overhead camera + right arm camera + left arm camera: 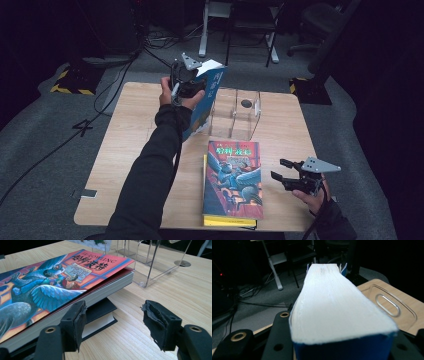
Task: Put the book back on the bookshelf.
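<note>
Up at the centre top of the high view, the left gripper point(186, 82) clamps a blue book point(206, 100) and holds it upright and tilted above the far edge of the wooden table point(125, 145), just left of a clear acrylic stand point(235, 112). Lower centre, a stack of books point(232, 182) lies flat, a colourful illustrated cover on top. At lower right, the right gripper point(284, 170) sits with jaws apart, empty, just right of that stack.

Looking along the left gripper, the blue book's white page edge point(332, 305) fills the middle, squeezed between both black jaws.

Along the right gripper point(113, 322), the open jaws frame bare wood; the stack point(62, 285) lies at left, the stand point(150, 262) at upper right.
</note>
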`<state>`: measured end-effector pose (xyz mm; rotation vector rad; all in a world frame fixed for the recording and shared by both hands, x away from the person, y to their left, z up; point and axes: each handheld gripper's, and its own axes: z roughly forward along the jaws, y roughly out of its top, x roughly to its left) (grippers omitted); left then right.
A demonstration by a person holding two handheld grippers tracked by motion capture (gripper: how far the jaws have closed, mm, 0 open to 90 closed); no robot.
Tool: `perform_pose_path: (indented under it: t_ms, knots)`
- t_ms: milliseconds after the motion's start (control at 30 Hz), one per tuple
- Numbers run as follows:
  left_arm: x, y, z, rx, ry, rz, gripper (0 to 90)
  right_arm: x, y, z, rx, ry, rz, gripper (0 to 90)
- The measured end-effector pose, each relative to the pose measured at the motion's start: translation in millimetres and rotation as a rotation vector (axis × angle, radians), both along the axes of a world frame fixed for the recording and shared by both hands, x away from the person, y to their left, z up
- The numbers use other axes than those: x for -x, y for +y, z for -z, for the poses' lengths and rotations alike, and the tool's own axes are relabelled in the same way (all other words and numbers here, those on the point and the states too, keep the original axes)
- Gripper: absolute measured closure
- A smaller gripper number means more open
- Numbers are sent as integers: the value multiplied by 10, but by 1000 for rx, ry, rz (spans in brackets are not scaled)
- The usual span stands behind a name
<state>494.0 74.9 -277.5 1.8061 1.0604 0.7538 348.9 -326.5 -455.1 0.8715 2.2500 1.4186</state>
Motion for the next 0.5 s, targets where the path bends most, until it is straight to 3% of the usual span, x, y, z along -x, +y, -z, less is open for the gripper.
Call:
perform_pose_path:
  t_ms: [333,500]
  knots:
    - [-196,-134,52,17,-5,-69,598,-6,9,10,-2,3,2,356]
    - [-314,-184,52,35,-11,-130,598,17,40,0,9,1,-4,359]
